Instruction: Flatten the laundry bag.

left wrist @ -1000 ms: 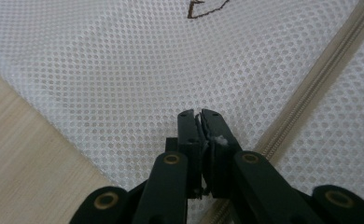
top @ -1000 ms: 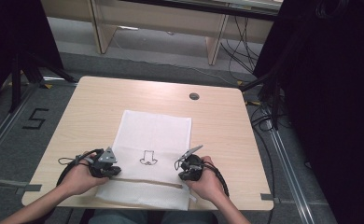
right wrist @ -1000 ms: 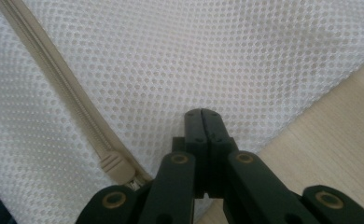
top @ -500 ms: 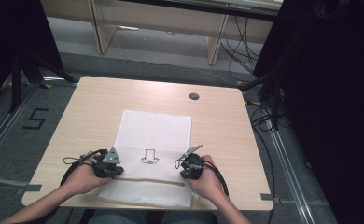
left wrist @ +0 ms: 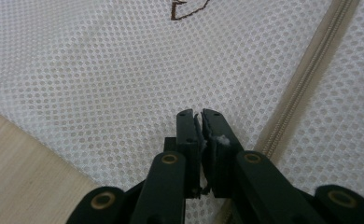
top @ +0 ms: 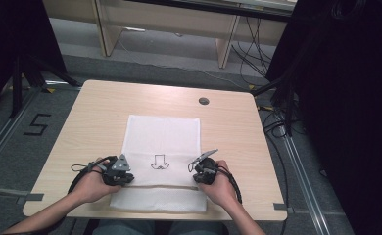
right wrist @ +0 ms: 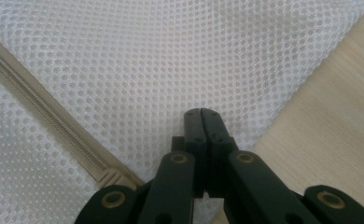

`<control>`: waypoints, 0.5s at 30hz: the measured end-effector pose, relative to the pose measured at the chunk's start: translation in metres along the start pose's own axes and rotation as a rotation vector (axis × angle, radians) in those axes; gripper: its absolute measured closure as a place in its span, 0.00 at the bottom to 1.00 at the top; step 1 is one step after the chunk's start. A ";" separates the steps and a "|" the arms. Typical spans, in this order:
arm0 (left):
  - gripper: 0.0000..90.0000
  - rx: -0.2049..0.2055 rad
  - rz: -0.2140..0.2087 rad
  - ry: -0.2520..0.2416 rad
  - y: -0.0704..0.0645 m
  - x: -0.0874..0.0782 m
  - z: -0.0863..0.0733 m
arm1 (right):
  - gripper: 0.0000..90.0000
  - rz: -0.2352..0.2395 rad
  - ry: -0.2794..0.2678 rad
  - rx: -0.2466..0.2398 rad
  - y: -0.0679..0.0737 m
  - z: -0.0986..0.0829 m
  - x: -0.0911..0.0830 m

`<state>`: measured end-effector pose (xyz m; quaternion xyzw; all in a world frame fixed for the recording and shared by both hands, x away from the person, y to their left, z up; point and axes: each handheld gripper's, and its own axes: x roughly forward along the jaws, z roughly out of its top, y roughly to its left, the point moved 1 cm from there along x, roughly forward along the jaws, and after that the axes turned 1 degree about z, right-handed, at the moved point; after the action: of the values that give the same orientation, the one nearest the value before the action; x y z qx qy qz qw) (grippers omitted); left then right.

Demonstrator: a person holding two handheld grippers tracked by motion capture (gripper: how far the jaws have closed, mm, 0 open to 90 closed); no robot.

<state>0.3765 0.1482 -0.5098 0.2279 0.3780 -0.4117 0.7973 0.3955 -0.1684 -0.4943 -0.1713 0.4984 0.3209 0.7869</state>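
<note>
At the near edge of the light wooden table (top: 91, 112) we hold one black two-jaw gripper in each hand. Our left gripper (left wrist: 199, 116) has its jaws pressed almost together, and a thin fold of the white mesh laundry bag (top: 162, 134) is pinched between them, near the bag's left edge. Our right gripper (right wrist: 202, 113) has its jaws fully closed; they seem to nip the mesh near the bag's right edge, but the fabric between them is hard to see. In the high view, the left gripper (top: 127, 177) and the right gripper (top: 195, 169) stand well apart, one at each side of the bag. Between them runs the beige zipper (left wrist: 301, 79), which crosses the bag from side to side. Just beyond the zipper we see a small brown embroidered mark (top: 158, 162). The bag lies flat, its far part reaching toward the middle of the table. Farther away, a small dark round cable hole (top: 203, 101) sits in the table top.
</note>
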 end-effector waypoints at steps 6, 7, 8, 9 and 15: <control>0.90 -0.018 -0.012 -0.015 0.004 -0.001 -0.002 | 0.98 0.001 -0.020 0.007 -0.001 -0.001 0.000; 0.87 -0.034 -0.005 -0.020 0.005 0.000 -0.002 | 0.93 0.002 -0.040 0.031 -0.001 -0.002 -0.004; 0.87 -0.034 -0.017 -0.020 0.006 -0.001 -0.003 | 0.93 0.002 -0.040 0.031 -0.001 -0.002 -0.004; 0.84 -0.062 -0.016 -0.039 0.008 -0.003 -0.003 | 0.90 -0.003 -0.072 0.075 -0.001 -0.003 -0.012; 0.74 -0.117 -0.017 -0.123 0.014 -0.011 -0.002 | 0.81 -0.027 -0.177 0.087 -0.012 -0.018 -0.035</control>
<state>0.3833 0.1623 -0.5018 0.1522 0.3538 -0.4089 0.8273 0.3807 -0.1998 -0.4714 -0.1144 0.4381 0.3023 0.8388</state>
